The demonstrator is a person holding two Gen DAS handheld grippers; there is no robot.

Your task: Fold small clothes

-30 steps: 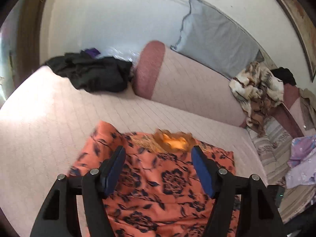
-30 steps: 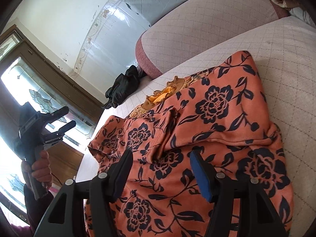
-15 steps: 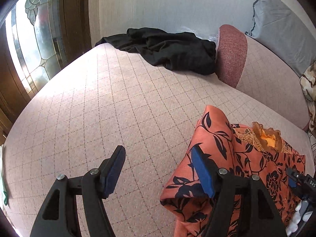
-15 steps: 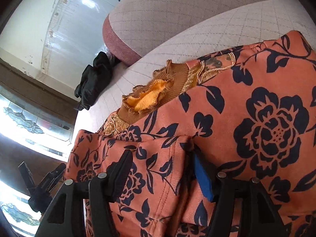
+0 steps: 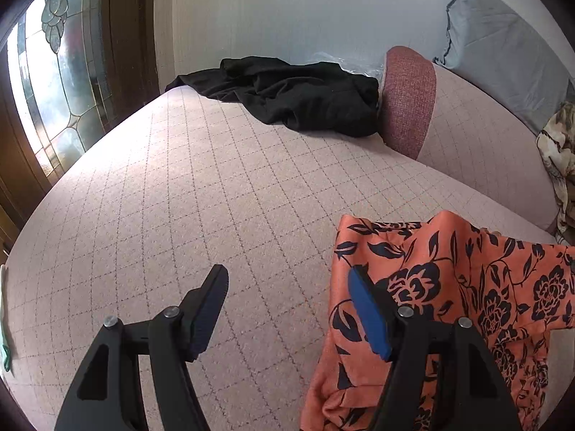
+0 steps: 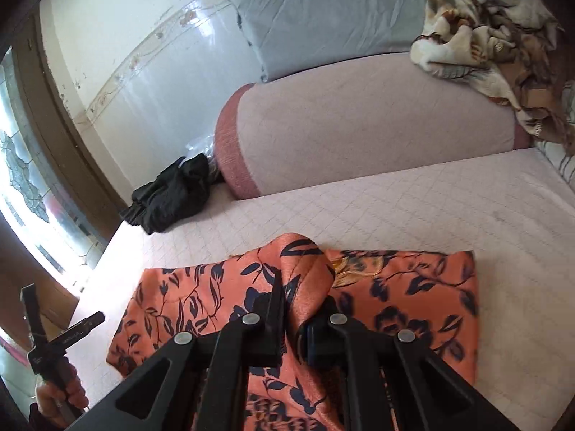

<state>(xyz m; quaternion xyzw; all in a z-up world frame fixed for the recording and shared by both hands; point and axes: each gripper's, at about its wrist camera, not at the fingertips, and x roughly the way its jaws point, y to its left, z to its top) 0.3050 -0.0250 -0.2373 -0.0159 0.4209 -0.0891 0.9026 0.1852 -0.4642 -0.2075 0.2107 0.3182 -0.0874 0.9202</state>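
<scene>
An orange garment with dark blue flowers (image 6: 402, 287) lies on the pink quilted bed (image 6: 467, 197). My right gripper (image 6: 302, 294) is shut on a raised fold of the orange garment and holds it a little above the rest of the cloth. In the left wrist view the garment (image 5: 467, 287) lies at the lower right. My left gripper (image 5: 287, 298) is open and empty over bare mattress, its right finger at the garment's left edge. It also shows in the right wrist view (image 6: 61, 337), held in a hand at the far left.
A black garment (image 5: 305, 97) lies crumpled at the far end of the bed beside a pink bolster (image 5: 467, 125). A grey pillow (image 6: 323, 10) leans on the wall. A brown-and-cream blanket (image 6: 496, 36) lies on the bolster's right. A stained-glass door (image 5: 54, 72) stands to the left.
My right gripper has closed on a fold of the orange garment and lifted it, covering the yellow collar. My left gripper has swung left, off the garment, and stays open.
</scene>
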